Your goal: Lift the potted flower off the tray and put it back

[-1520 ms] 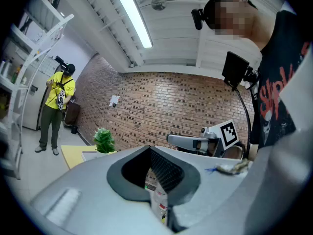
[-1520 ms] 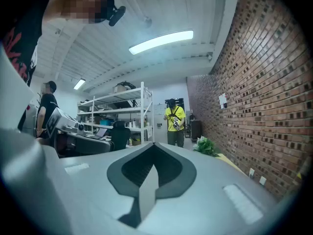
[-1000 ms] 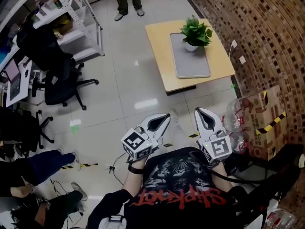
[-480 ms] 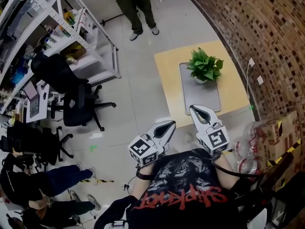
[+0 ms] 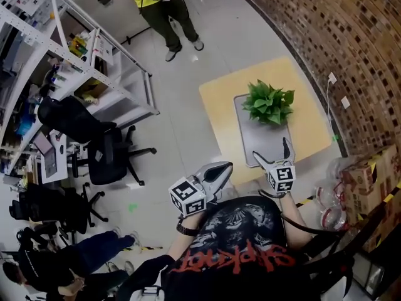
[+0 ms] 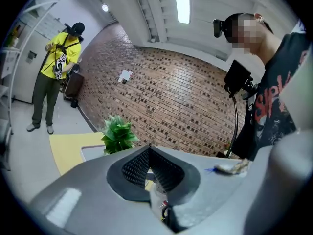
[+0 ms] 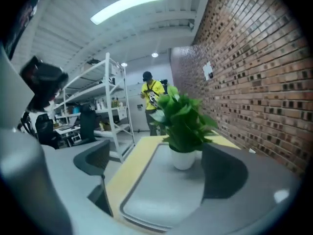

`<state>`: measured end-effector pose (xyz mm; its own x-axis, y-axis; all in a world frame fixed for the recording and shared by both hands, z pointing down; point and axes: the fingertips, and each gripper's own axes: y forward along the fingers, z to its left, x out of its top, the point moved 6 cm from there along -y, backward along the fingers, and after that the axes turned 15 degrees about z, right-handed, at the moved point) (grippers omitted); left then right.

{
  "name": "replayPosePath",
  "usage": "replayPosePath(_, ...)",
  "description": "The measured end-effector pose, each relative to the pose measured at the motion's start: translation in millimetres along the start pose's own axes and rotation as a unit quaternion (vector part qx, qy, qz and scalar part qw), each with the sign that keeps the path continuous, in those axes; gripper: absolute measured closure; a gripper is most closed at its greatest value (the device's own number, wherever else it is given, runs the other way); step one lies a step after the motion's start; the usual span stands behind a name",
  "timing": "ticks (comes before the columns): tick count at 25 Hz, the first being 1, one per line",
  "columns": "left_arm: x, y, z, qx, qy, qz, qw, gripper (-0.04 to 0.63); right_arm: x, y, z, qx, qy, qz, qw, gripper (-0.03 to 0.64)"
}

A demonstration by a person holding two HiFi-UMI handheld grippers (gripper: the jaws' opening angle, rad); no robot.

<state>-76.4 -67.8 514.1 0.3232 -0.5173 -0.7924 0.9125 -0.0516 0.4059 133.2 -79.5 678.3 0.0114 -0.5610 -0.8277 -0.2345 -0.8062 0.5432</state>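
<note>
The green leafy flower in a small white pot (image 5: 268,103) stands upright on the far end of the grey rectangular tray (image 5: 264,138). The tray lies on the yellow wooden counter (image 5: 220,102), close to the brick wall (image 5: 326,30). The right gripper (image 5: 271,150) is over the near end of the tray. Its jaws are opening and stand wide apart with nothing between them, and the pot is further ahead, not touched. The left gripper (image 5: 225,166) is near the counter's near edge, with its jaws closed together and holding nothing.

White right gripper (image 5: 271,150) now forward and lower over the grey rectangular tray's (image 5: 266,135) near end, fingers (image 5: 262,160) opening from shut, nothing between, white left gripper (image 5: 220,170) nearer the yellow tabletop (image 5: 219,102).
</note>
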Motion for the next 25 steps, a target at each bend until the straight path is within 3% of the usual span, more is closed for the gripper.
replayPosePath(1, 5, 0, 7, 0.002, 0.000, 0.001, 1.0000, 0.601, -10, 19, -14, -0.010, 0.008, 0.011, 1.000, 0.025)
replayPosePath(7, -2, 2, 15, 0.033, -0.021, 0.020, 0.9990, 0.601, -43, 133, -91, -0.029, 0.048, 0.066, 0.996, 0.023)
replayPosePath(14, -27, -27, 9, 0.105, -0.047, 0.021, 0.9931, 0.601, -12, 207, -105, -0.011, -0.012, 0.052, 0.998, 0.023)
replayPosePath(18, -25, -21, 7, 0.119, -0.048, 0.016, 0.9916, 0.601, 1, 225, -115, -0.016, -0.025, 0.051, 0.998, 0.047)
replayPosePath(25, -7, -3, 8, 0.083, -0.025, 0.017, 0.9961, 0.601, 15, 180, -92, -0.024, -0.031, 0.039, 0.998, 0.060)
